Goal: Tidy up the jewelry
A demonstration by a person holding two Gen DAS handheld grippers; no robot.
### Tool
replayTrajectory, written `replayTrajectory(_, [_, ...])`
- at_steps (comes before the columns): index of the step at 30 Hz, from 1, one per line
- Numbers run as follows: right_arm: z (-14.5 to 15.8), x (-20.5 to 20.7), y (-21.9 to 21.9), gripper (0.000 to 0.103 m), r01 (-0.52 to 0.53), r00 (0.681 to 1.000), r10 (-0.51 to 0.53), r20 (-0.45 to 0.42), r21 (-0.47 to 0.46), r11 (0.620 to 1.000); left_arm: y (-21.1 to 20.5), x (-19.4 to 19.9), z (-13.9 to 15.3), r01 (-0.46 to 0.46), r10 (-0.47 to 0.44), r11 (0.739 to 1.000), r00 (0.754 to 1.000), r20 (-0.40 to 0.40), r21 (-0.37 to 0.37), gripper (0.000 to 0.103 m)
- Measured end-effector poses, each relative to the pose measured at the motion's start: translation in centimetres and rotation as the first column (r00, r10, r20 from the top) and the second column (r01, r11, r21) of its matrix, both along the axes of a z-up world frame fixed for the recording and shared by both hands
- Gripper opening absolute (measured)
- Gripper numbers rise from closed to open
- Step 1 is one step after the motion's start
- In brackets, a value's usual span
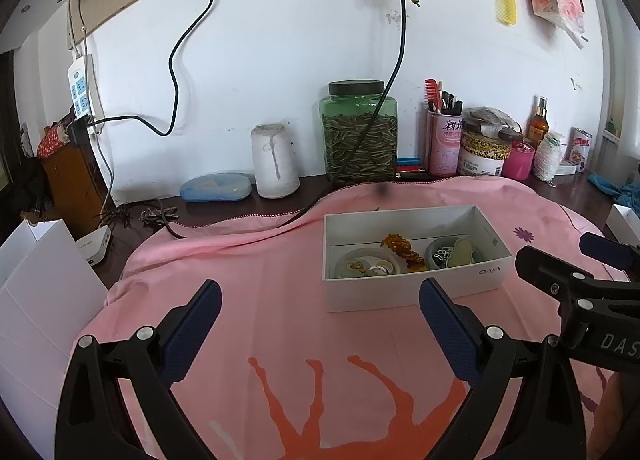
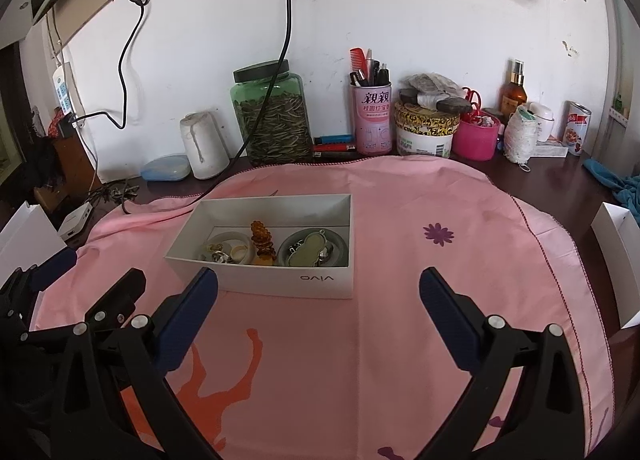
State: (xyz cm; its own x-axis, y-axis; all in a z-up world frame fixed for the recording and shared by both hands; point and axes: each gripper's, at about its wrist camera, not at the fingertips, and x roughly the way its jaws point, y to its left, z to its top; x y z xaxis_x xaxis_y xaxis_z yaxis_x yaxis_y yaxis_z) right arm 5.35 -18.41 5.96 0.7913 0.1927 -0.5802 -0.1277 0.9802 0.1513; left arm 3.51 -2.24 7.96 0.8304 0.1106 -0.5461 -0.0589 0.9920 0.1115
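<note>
Since every piece of jewelry in sight already lies inside the white box point(image 1: 412, 292), the sorting looks close to finished, or possibly not yet begun; the pictures alone cannot settle which. Nothing loose shows on the pink cloth point(image 1: 248, 300) around the box.

Going from left to right inside the box, a pale bangle point(image 2: 230, 242) rings a small cluster of rings and pale pieces, an amber bead bracelet point(image 2: 262, 242) runs down the middle, and a grey-green bangle point(image 2: 312, 248) surrounds a cream pendant point(image 2: 310, 254) and some small metal items. Whether these groups count as the final arrangement is a judgement; they do appear separated by kind.

The left gripper point(image 1: 320, 324) hangs over the cloth with its jaws spread wide and nothing between them; the box sits ahead of its right finger, just beyond the tip and apart from it. No pad touches the box or the cloth, as far as can be told.

The right gripper point(image 2: 318, 314) is likewise released, jaws wide apart and empty. The box lies ahead of its left finger, whose tip overlaps the box's near wall in view, though contact cannot be confirmed. Its right finger points over bare cloth, well clear of the box.
</note>
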Motion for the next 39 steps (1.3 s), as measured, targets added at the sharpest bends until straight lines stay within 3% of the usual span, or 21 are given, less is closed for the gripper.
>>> replayTrajectory(39, [0.28,-0.64,-0.53,0.096,0.036,0.999,-0.036,0.015,-0.004,0.999,-0.28,-0.26,0.18,0.032,-0.032,0.999,0.999,-0.008,-0.029,0.097])
